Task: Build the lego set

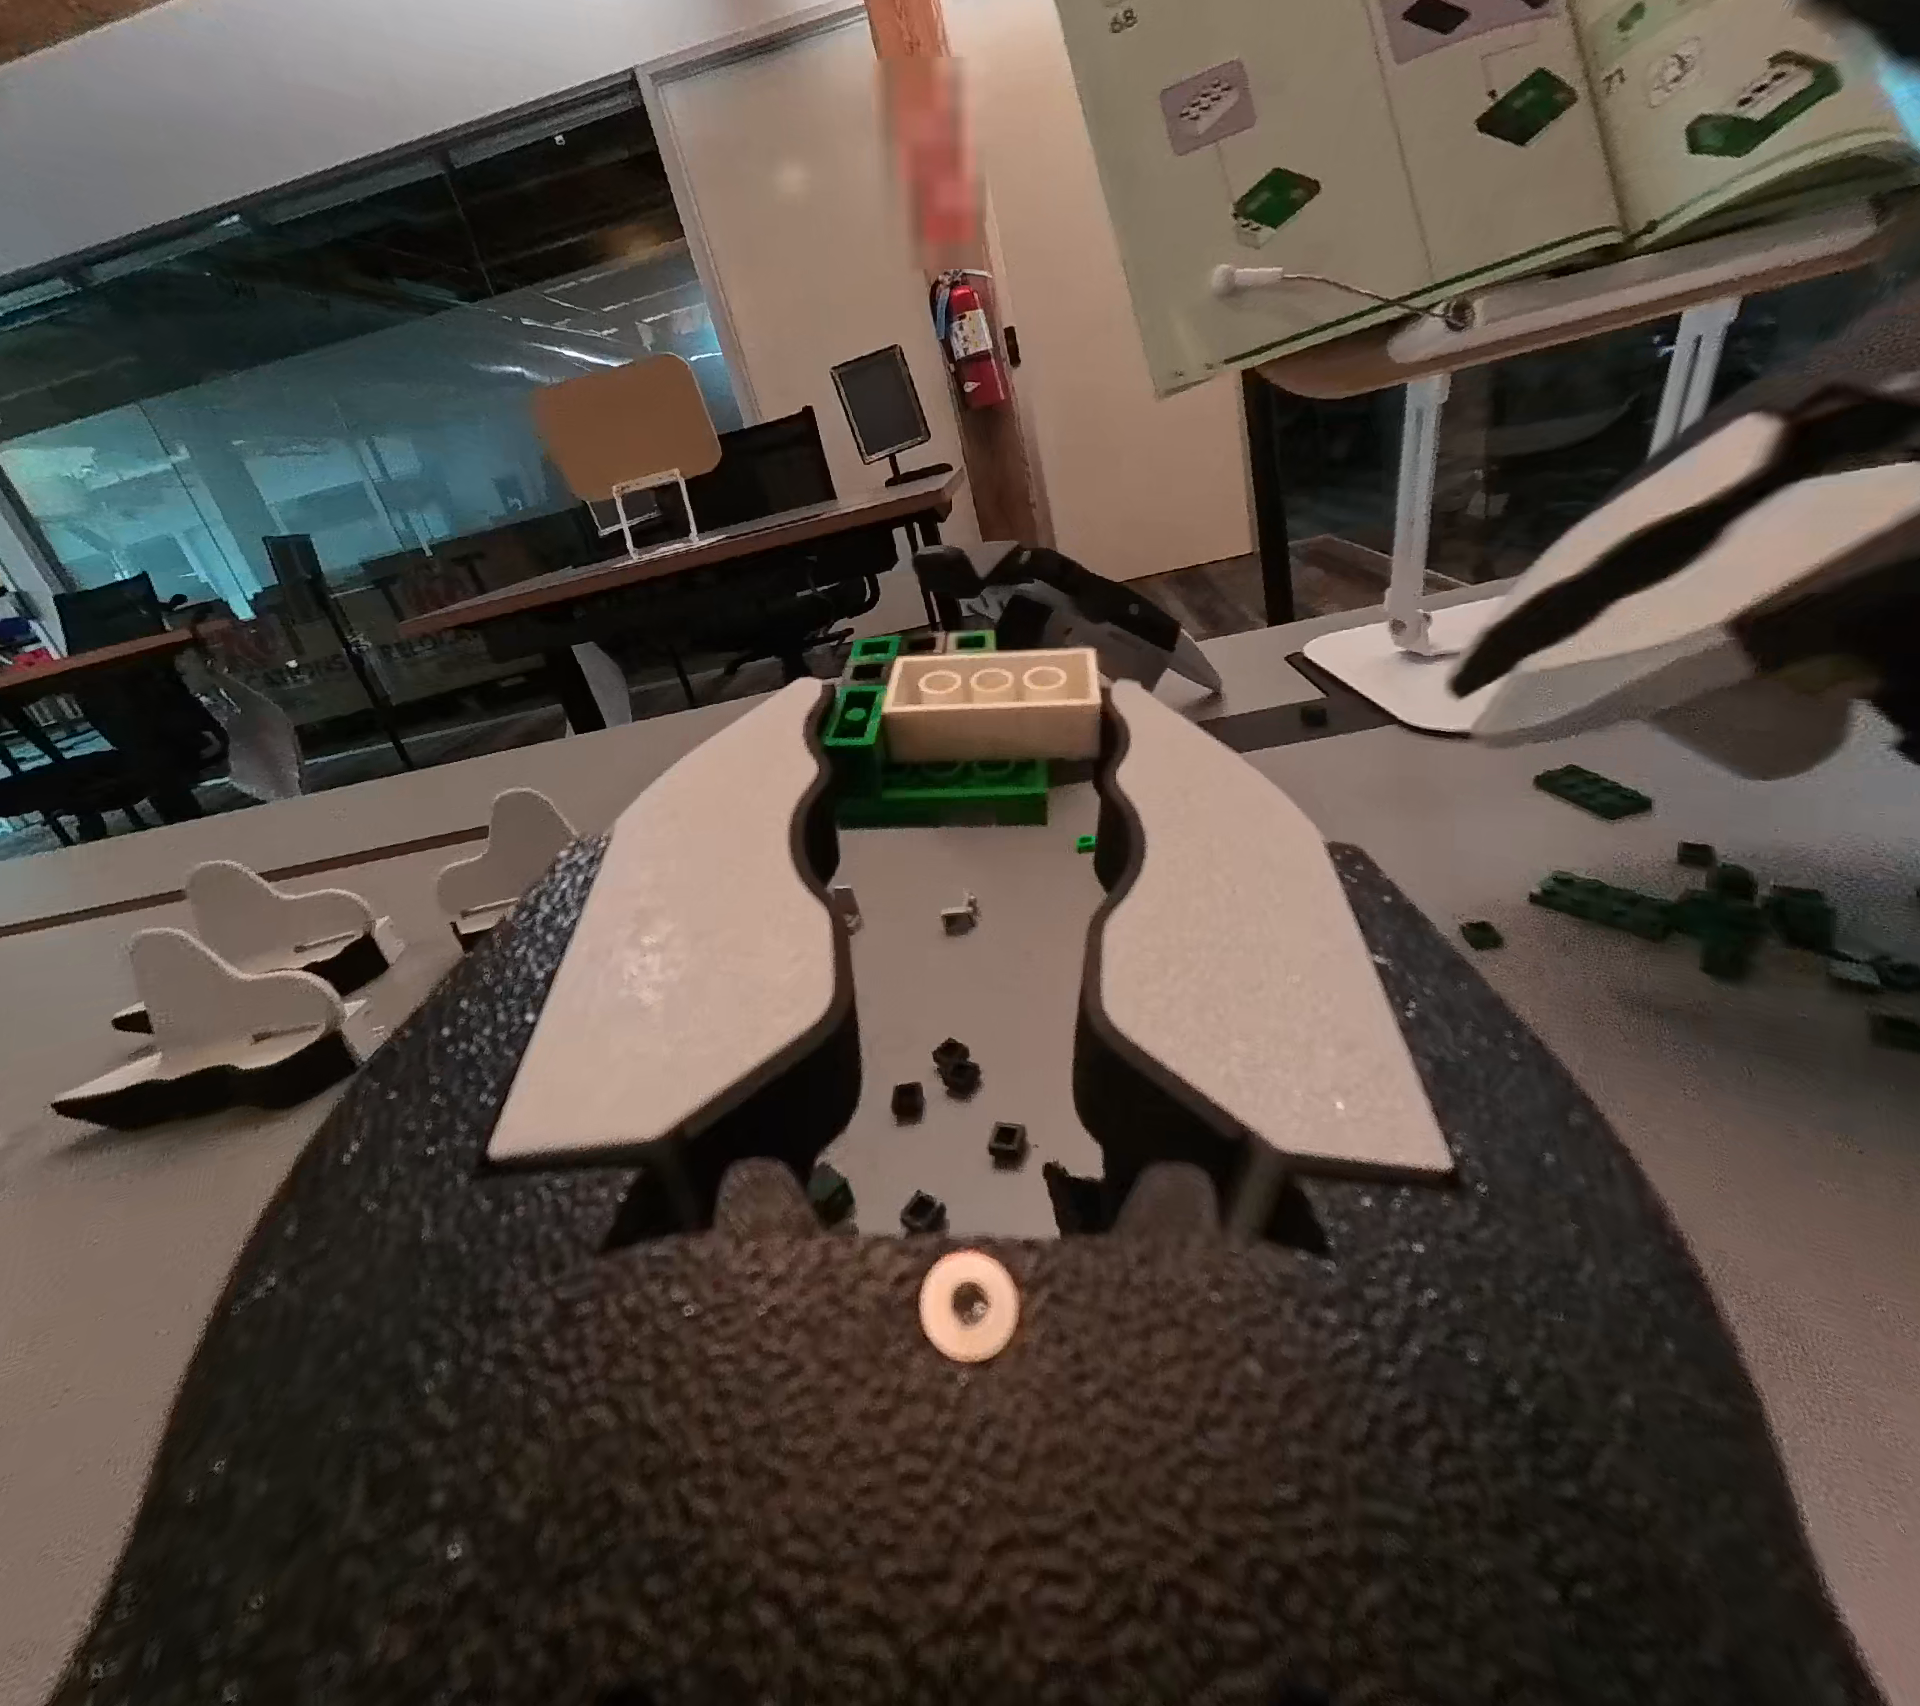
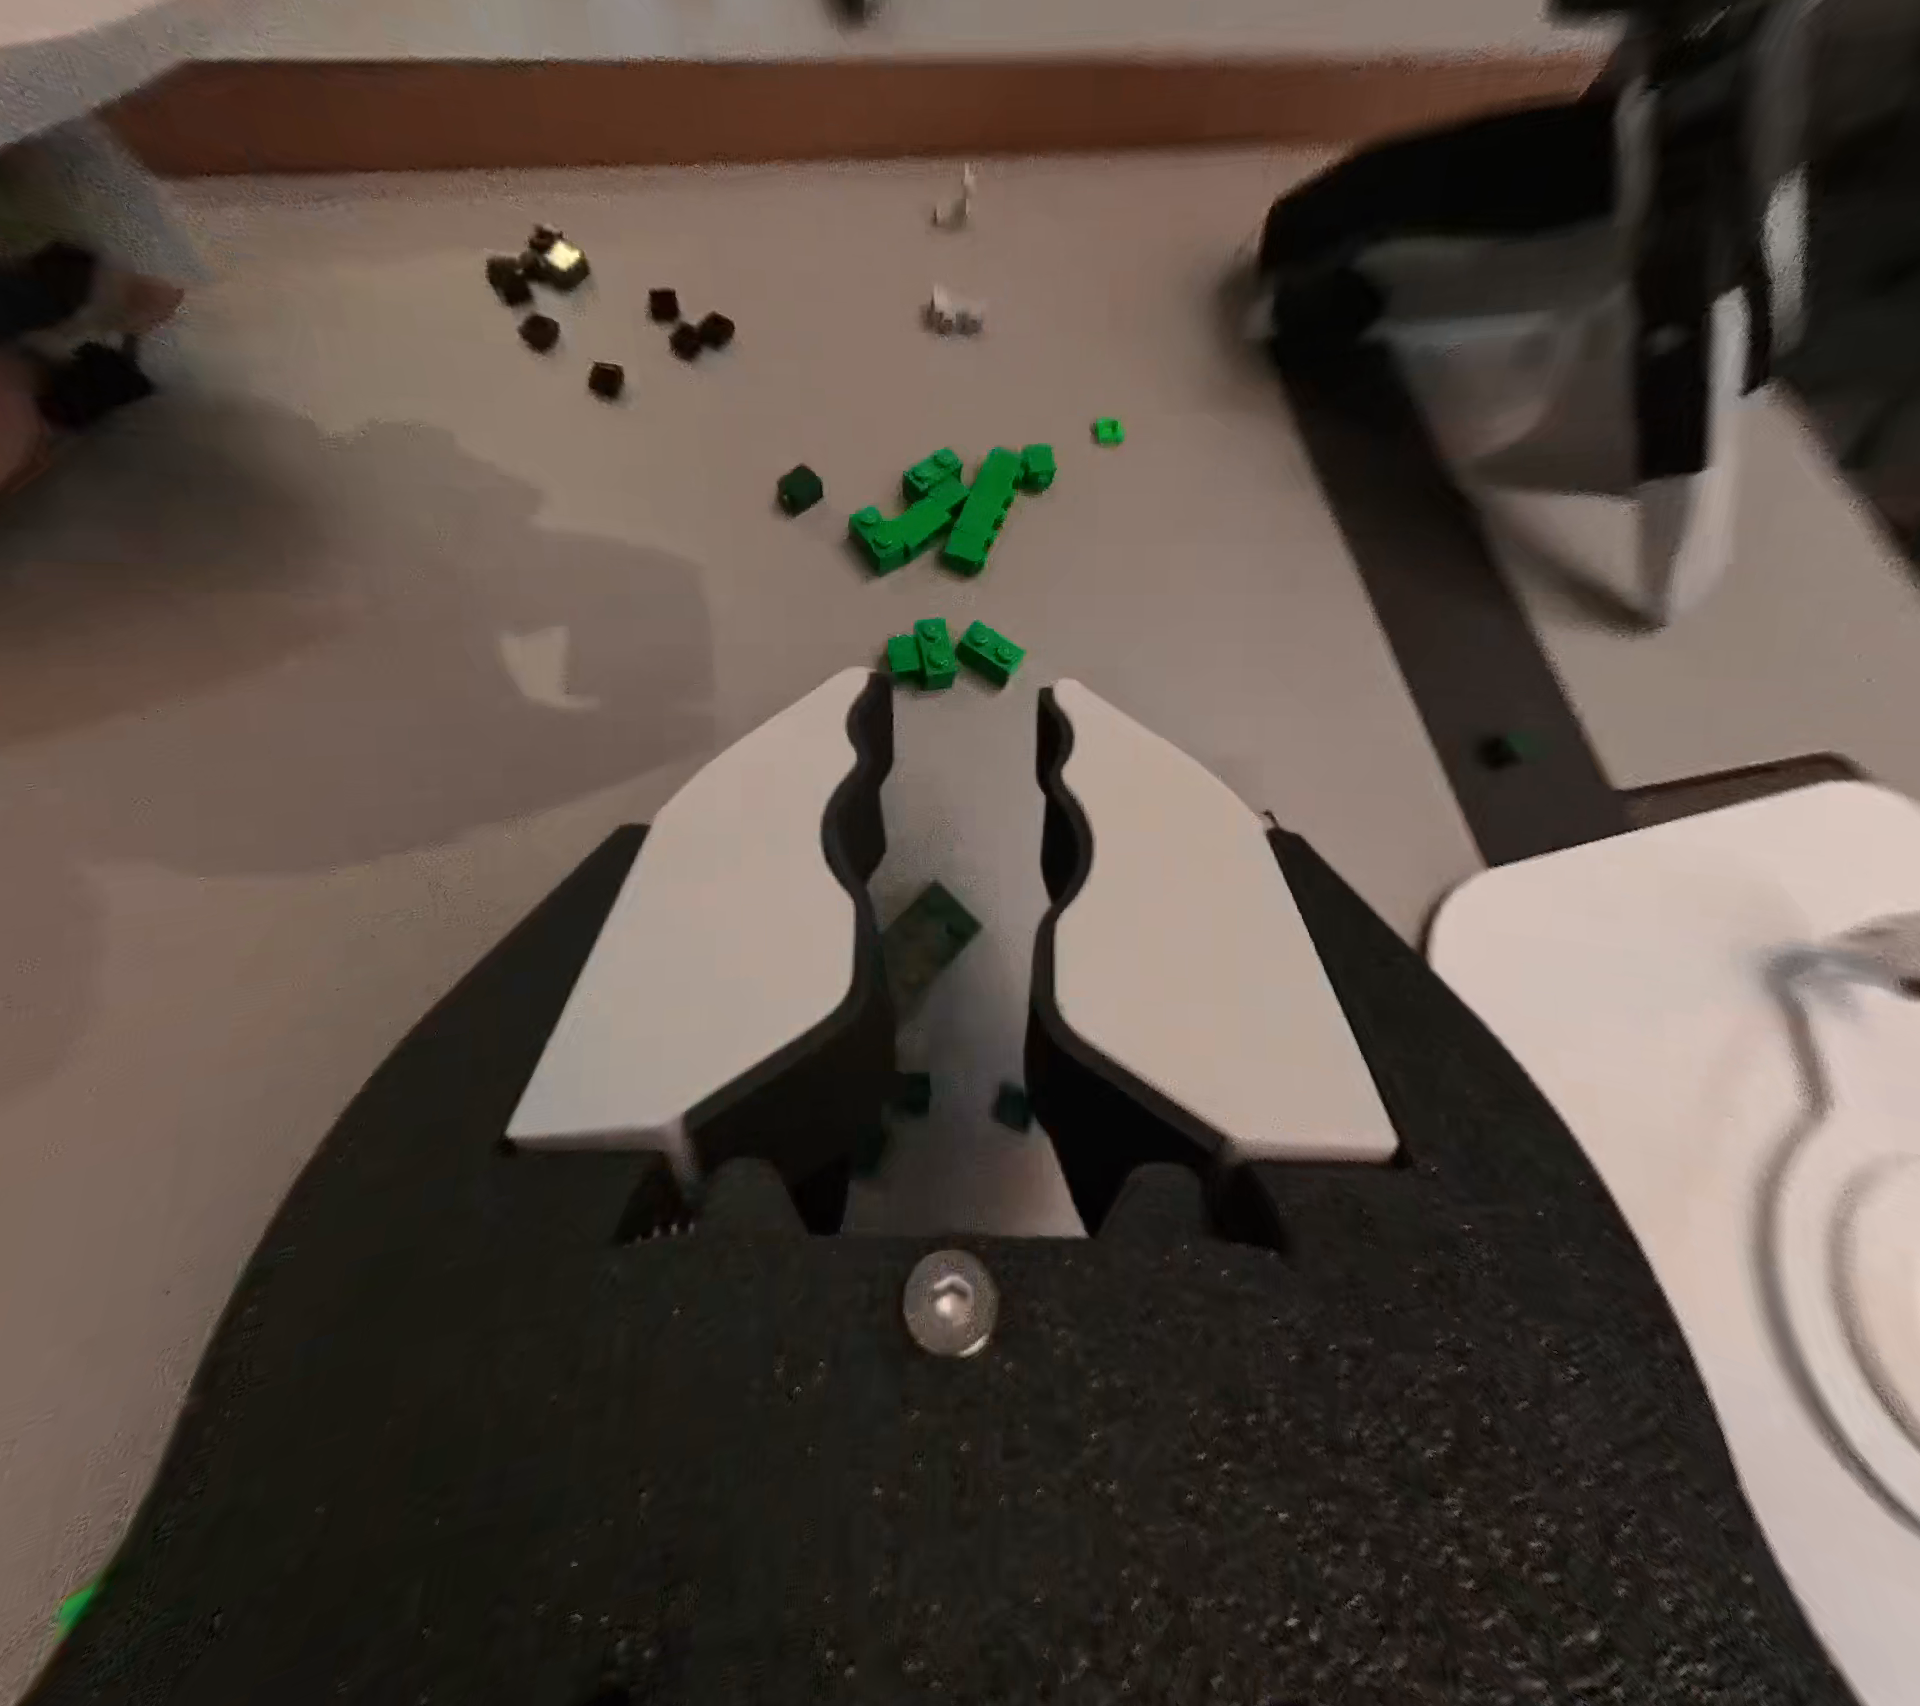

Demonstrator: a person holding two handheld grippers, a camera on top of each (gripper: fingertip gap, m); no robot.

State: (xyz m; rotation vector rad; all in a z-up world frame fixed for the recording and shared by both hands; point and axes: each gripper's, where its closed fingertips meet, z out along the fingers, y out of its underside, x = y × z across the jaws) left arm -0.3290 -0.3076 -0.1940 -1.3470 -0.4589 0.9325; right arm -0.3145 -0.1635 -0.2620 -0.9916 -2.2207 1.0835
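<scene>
While left gripper clamps assembly | right gripper empty, over green bricks

The lower part of the green-and-white brick assembly is hidden between the fingertips of the left gripper. The white-fingered right gripper is blurred and cut off by the left wrist view's right edge. In the right wrist view, a dark green plate is smeared, and the upper background is blurred beyond recognition.

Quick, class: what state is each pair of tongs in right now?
Left tongs: shut on the green and white lego assembly.
Right tongs: open, holding nothing, above loose green bricks.
</scene>
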